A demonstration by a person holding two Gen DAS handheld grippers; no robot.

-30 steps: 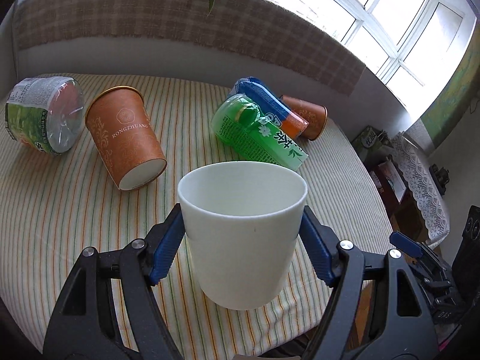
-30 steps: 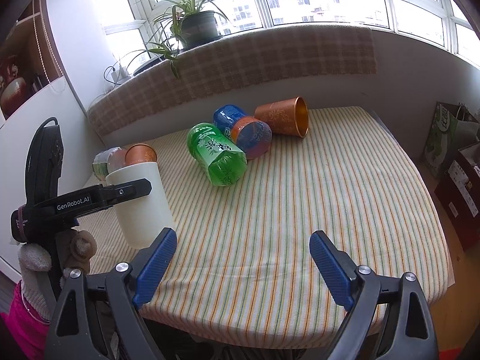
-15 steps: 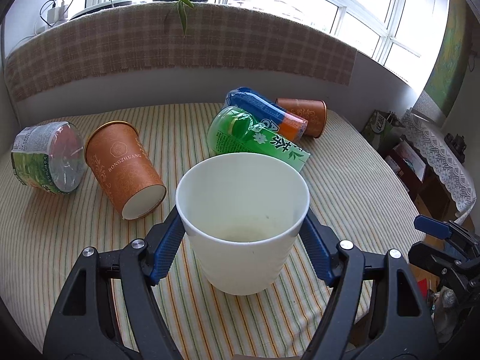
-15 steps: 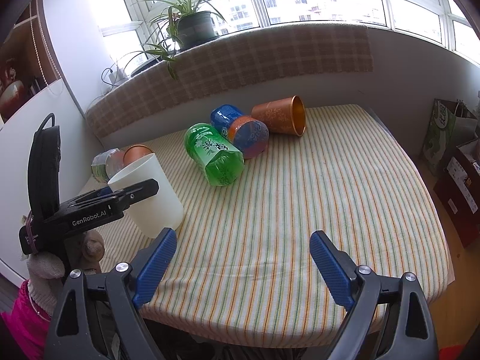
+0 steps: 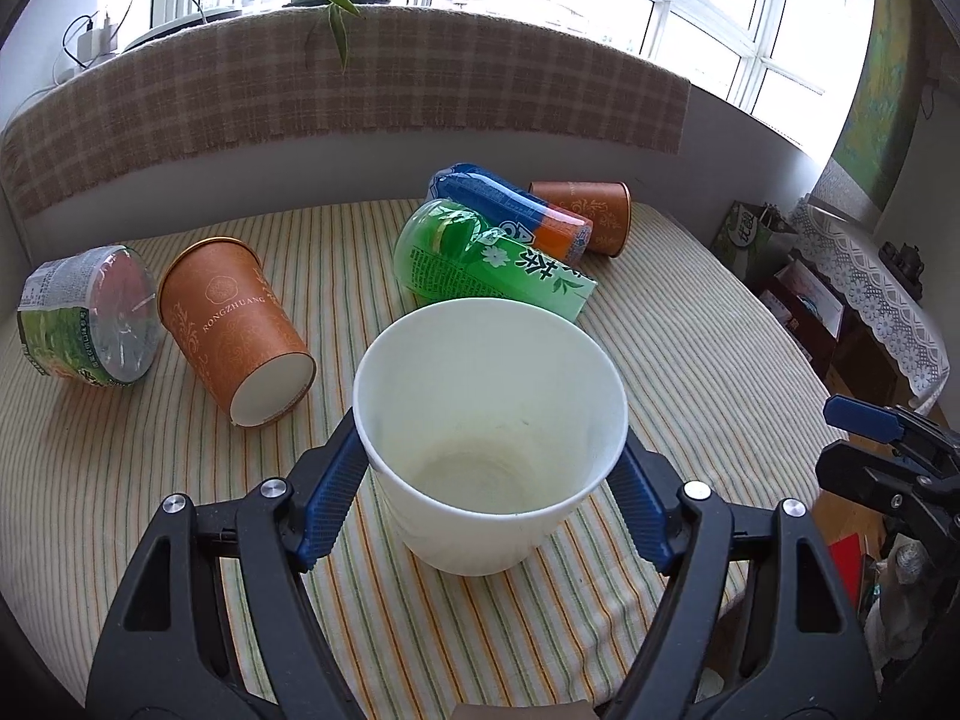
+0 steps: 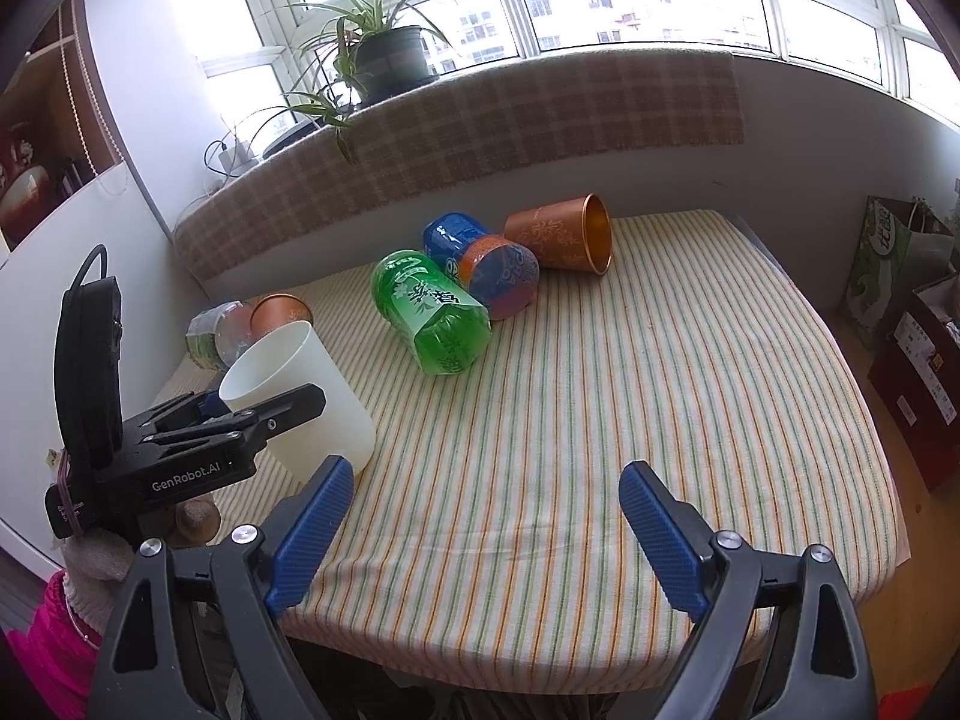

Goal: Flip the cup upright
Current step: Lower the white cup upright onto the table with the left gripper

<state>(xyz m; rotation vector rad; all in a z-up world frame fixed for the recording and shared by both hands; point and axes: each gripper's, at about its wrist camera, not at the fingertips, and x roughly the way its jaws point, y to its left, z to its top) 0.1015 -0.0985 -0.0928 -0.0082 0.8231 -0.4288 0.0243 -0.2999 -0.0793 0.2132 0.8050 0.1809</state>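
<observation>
My left gripper (image 5: 489, 480) is shut on a white cup (image 5: 489, 438), its blue pads against both sides. The cup's mouth faces up and toward the camera, and the cup leans back toward me. In the right wrist view the white cup (image 6: 306, 384) is tilted, its base at or just above the striped cloth near the table's front left corner, held by the left gripper (image 6: 240, 420). My right gripper (image 6: 480, 534) is open and empty above the table's front edge.
An orange paper cup (image 5: 234, 330) and a clear green-labelled container (image 5: 90, 318) lie on their sides at the left. A green bottle (image 5: 480, 258), a blue-orange bottle (image 5: 516, 210) and another orange cup (image 5: 588, 213) lie at the back. The striped tablecloth (image 6: 660, 390) covers the table.
The left gripper has tipped the white cup's mouth back toward the camera and lowered it toward the cloth, so its inside bottom now shows. The right gripper has hardly moved.
</observation>
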